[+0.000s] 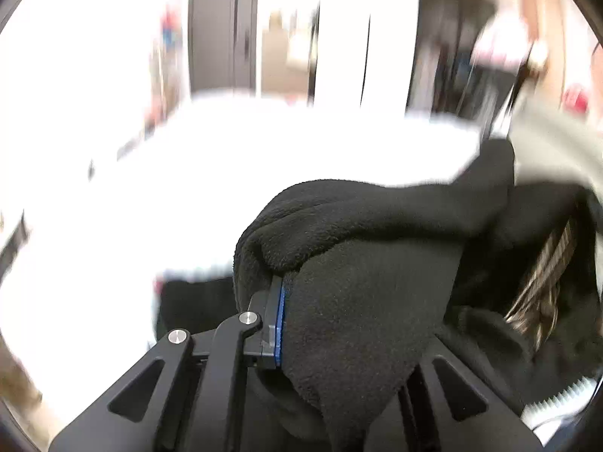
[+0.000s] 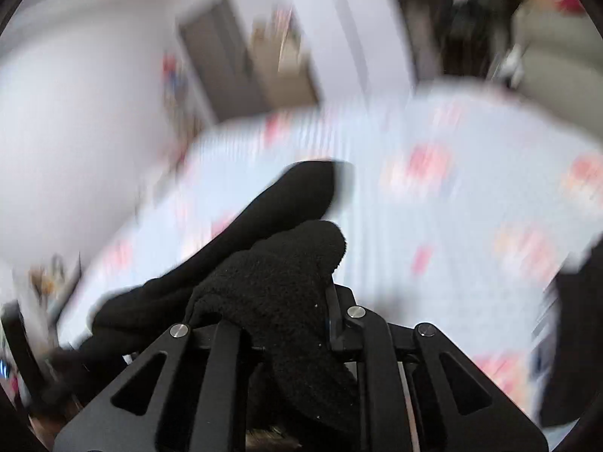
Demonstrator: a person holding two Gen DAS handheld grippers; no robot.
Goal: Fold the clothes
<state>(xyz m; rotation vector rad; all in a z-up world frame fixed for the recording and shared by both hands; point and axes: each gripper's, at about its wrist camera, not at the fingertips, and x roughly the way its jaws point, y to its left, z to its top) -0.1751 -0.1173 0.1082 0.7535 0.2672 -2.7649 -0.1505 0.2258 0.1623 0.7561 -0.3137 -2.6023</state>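
Observation:
A black fleece garment (image 1: 361,263) fills the lower middle of the left wrist view. My left gripper (image 1: 290,301) is shut on a bunched edge of it; one finger with a blue pad (image 1: 278,324) shows, while the cloth covers the other. A striped lining (image 1: 542,275) shows in the folds at the right. In the right wrist view the same black garment (image 2: 271,278) drapes over my right gripper (image 2: 301,297), which is shut on it, with cloth hiding most of the fingers. The garment hangs lifted above the bed.
A bed with a pale sheet patterned in pink (image 2: 433,226) lies below and ahead. A white wall (image 2: 68,120) and a brown door (image 2: 222,49) stand behind it. Both views are blurred by motion. A beige surface (image 1: 554,139) is at the right.

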